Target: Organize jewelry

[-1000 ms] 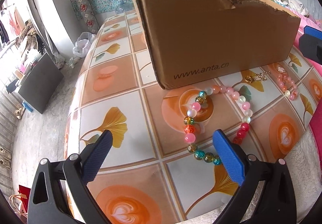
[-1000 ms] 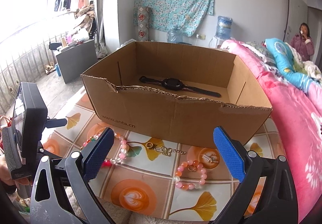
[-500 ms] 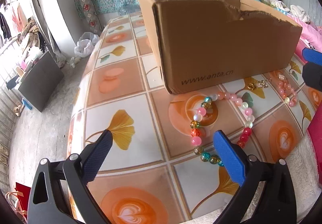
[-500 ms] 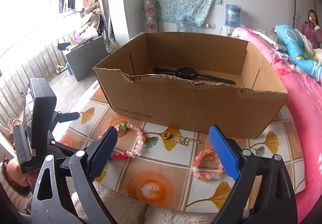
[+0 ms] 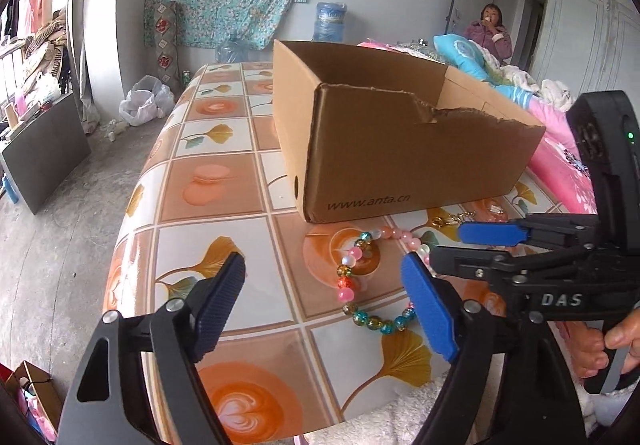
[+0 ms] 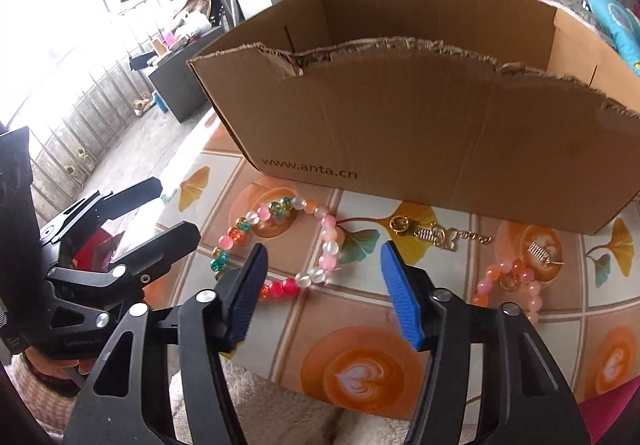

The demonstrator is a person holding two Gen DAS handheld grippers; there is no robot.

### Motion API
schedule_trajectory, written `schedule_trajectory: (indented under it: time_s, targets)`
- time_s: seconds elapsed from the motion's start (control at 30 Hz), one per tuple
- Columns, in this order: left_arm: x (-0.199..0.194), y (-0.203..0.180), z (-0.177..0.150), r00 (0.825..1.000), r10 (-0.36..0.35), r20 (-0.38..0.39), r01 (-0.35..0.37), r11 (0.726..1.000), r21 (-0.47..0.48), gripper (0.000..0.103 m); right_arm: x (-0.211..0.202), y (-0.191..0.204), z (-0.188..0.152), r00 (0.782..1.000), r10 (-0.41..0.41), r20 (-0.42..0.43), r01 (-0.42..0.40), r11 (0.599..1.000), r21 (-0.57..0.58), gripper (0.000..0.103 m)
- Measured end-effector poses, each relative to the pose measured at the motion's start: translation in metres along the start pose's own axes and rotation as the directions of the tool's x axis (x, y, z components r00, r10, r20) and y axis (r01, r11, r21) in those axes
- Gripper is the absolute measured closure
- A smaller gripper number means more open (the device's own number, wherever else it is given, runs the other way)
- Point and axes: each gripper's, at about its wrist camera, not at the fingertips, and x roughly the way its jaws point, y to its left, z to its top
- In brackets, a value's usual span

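Three pieces of jewelry lay on the table [image 6: 400, 329], in front of one box [image 6: 440, 149]: a big necklace [image 6: 276, 241] of many colours, a gold chain [image 6: 436, 235], and a small pink bracelet [image 6: 516, 285]. The table had a cloth with orange squares and gold leaves. It stood in a room beside a pink bed [image 5: 560, 149]. One woman [image 5: 490, 31] stood far back by a door. The right gripper [image 6: 320, 285] hung just over the necklace's near side, its jaws wide apart. The left gripper [image 5: 324, 301] hung beside the necklace, wide apart too, holding nothing.
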Motion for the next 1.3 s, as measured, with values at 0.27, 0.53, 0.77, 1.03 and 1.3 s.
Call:
schedule_trajectory:
  time_s: [0.27, 0.53, 0.77, 1.03, 1.3]
  targets:
    - [0.015, -0.007, -0.003, 0.998, -0.038, -0.051, 0.039, 0.999, 0.02, 0.053, 0.014, 0.011, -0.002, 0.999, -0.032, -0.035, 0.03, 0.998, -0.056, 0.079]
    - [0.034, -0.016, -0.003, 0.993, -0.028, -0.117, 0.034, 0.998, 0.047, 0.064, 0.007, 0.006, -0.006, 0.998, -0.045, -0.041, 0.042, 0.997, -0.068, 0.094]
    - [0.047, -0.022, 0.001, 0.989, 0.04, -0.145, -0.028, 0.996, 0.083, 0.074, 0.008, 0.002, -0.004, 0.998, -0.04, -0.04, 0.038, 0.998, -0.047, 0.094]
    - [0.049, -0.036, 0.002, 0.985, 0.071, -0.158, -0.047, 0.987, 0.152, 0.092, 0.003, -0.005, -0.001, 0.997, -0.053, -0.05, 0.05, 0.998, -0.047, 0.091]
    - [0.06, -0.043, 0.014, 0.974, 0.111, -0.195, -0.08, 0.984, 0.16, 0.091, 0.006, -0.001, 0.001, 0.996, -0.077, -0.055, 0.073, 0.995, -0.073, 0.089]
